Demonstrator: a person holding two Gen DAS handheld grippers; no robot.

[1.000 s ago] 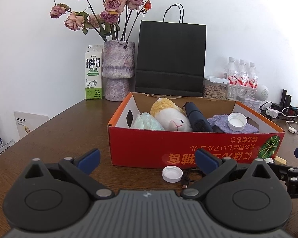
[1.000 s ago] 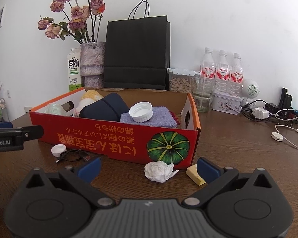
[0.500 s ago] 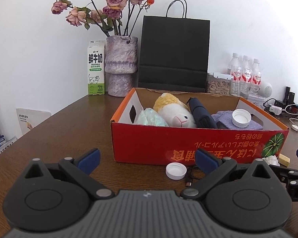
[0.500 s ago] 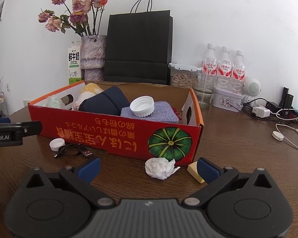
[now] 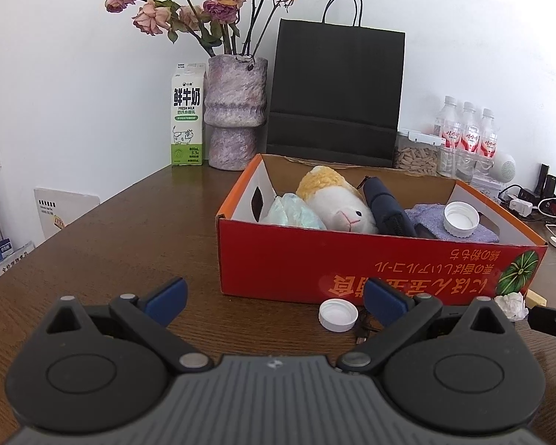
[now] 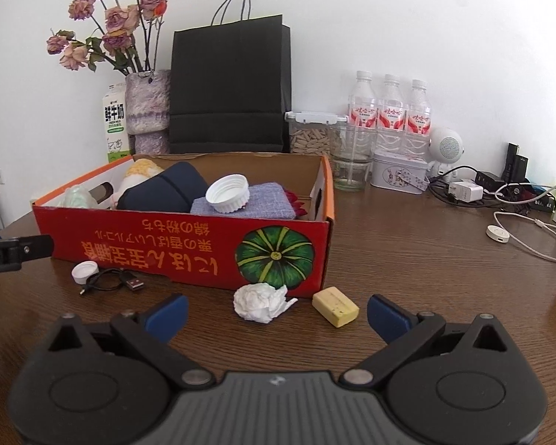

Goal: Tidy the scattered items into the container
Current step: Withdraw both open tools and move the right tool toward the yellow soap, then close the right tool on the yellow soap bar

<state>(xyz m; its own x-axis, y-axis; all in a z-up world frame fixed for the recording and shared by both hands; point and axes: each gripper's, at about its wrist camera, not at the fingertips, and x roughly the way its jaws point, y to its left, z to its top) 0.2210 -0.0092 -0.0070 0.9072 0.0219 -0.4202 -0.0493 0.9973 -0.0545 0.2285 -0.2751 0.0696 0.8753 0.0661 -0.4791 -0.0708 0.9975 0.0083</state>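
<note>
A brown wooden tabletop [image 6: 407, 259] carries my red box [image 6: 189, 244], long side running left-right. Before it, left to right: white cap [image 6: 85, 272], coiled black cable [image 6: 111, 282], crumpled tissue [image 6: 260, 302], yellow block [image 6: 335, 306] angled toward the right. My left tongs [image 5: 274, 298] and right tongs [image 6: 276, 313] gape wide, empty.

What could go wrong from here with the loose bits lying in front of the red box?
1. The flat white bottle cap touches the coiled black USB cable; gripping the cap may snag or drag the cable.
2. The crumpled white tissue and yellow eraser-like block sit against the red cardboard box; a low approach by the open right tongs could hit the box wall.
3. The large white ribbed lid rests tilted on the blue cloth; dropped items might dislodge it.
</note>
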